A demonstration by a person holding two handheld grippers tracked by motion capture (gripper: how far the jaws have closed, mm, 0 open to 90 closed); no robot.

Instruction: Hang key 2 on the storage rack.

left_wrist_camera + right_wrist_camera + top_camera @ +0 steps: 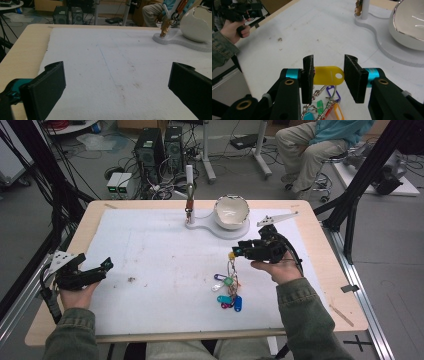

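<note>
Nearest the person, a bunch of coloured plastic key tags on a metal ring (228,287) is seen lying on the white padded surface (165,265), just in front of the right hand-held gripper (238,252). In the right gripper view the bunch's yellow plastic tag (328,75) stands between the two black jaws; the left jaw appears to touch its edge while a gap remains beside the right jaw, so the tool is judged partly closed round the tag and not yet clamped. The bunch is judged light and loose: the tags are stiff, thin and smooth, and the ring and short chain links (318,100) would swing and trail if lifted. The flat faces of a single tag are judged the best hold, away from its punched hole; a grip on the edges may slip. At the left edge, the left hand-held gripper (95,271) is held with jaws spread wide and nothing between them. Farther off, a white egg-shaped ceramic bowl (231,212) on a white flat base with an upright post (190,195) is noted; it looks fragile and stands well apart from the bunch.
</note>
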